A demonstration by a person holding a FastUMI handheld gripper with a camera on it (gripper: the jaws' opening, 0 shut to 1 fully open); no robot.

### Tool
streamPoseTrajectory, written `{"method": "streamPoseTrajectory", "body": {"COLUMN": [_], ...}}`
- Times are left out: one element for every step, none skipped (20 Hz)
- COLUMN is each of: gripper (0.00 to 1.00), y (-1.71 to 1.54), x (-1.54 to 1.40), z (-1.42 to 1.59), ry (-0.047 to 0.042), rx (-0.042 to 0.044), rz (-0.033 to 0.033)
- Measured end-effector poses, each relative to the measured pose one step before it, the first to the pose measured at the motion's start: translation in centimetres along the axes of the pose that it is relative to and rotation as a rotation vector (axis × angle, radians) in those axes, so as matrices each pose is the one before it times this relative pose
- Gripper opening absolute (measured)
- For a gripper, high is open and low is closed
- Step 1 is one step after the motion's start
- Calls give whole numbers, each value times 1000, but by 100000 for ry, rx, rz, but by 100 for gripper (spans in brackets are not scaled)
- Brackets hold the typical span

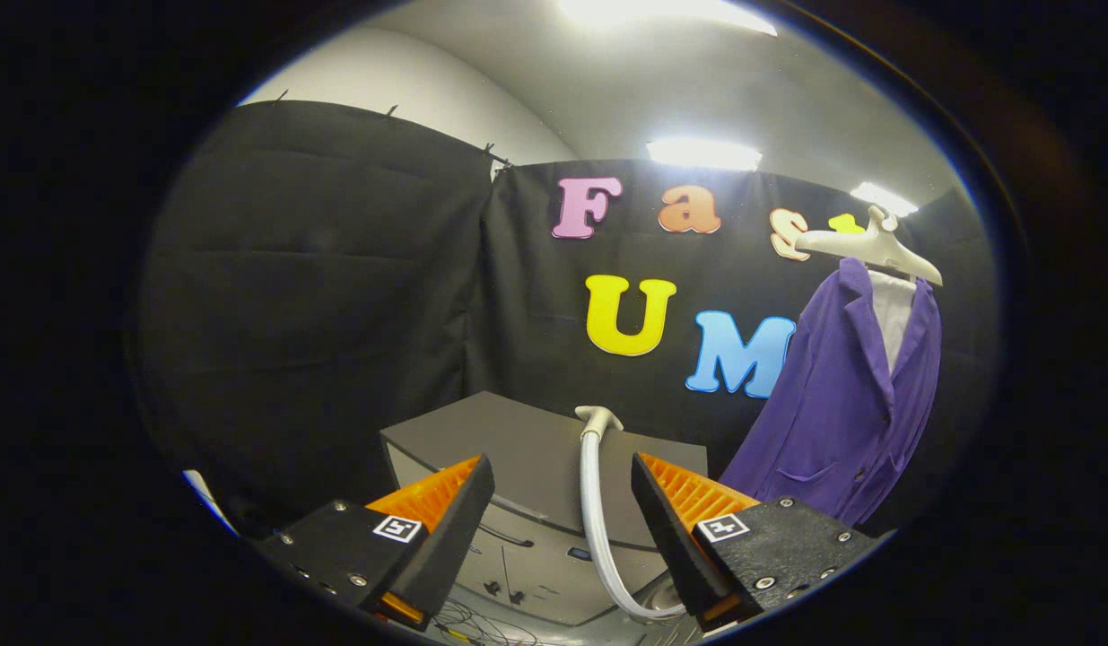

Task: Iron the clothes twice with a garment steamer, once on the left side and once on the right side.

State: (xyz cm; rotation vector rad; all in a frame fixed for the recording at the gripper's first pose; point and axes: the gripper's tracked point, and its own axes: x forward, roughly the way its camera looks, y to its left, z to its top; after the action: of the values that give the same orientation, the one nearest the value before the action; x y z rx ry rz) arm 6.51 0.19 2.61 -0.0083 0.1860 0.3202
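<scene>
Currently the hand-held gripper (562, 502) is open, fingers spread wide, nothing between the pads, touching nothing.

Steamer: a pale hose (598, 529) rises in the gap between the fingers, closer to the right finger, curving in from about 5 o'clock near that finger's base. It runs up to a pale steamer head (599, 418), which sits at 12 o'clock just beyond the fingertips. Head looks hooked or resting at the far edge of a grey box (527, 458); can't tell exactly how it is held there. Hose is not touching either finger as far as I can see.

The grey box is directly ahead of the fingers, flat top, front face partly hidden behind the fingertips. Below it, at 6 o'clock between the fingers, a lighter grey panel (536, 574) with small dark marks and some thin wires (482, 624) at the very bottom. Can't tell what the panel belongs to.

Garment: a purple jacket (841, 413) hangs at 2 o'clock from the right finger, well apart from the gripper, against the black cloth wall (320, 296). It's on a white hanger (868, 247), a white inner layer (893, 314) showing at the open collar. Lapels open, a pocket seam low on the front. The hem drops behind the right finger body.

Ceiling lights (702, 152) on above the wall, at 12 to 1 o'clock.
</scene>
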Motion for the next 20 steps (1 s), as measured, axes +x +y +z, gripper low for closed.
{"method": "streamPoseTrajectory", "body": {"gripper": [95,95,95,95,95,95,95,95,95,95,95,95,95,95,95,95,95,95,95,95], "y": [-378,-284,-130,-97,-37,184,163,320,94,31,147,84,-348,-483,-532,-311,-384,-473,-236,15], "x": [1748,1692,1780,1842,1885,1785,1624,1537,1527,1488,1694,1632,1620,1827,1701,1601,1784,1726,1648,1534], "z": [842,907,718,586,261,227,-128,44,-32,96,-102,-108,-267,27,-6,-266,-537,-251,-520,-215], "ry": [275,-136,35,701,1372,2659,3152,2997,3205,2608,2328,3300,2917,2680,2606,3135,3293,3530,4089,3516], "rx": [2486,1649,1235,1342,1835,2145,2452,2503,2306,2980,3201,3058,2966,3064,3327,3404,3062,2181,1211,92], "rz": [-1956,-2108,-2026,-2006,-1891,-1212,-1056,-387,-813,-677,-290,-488,-1046,-1721,-1607,-730,-1409,-1846,-1196,-504]}}
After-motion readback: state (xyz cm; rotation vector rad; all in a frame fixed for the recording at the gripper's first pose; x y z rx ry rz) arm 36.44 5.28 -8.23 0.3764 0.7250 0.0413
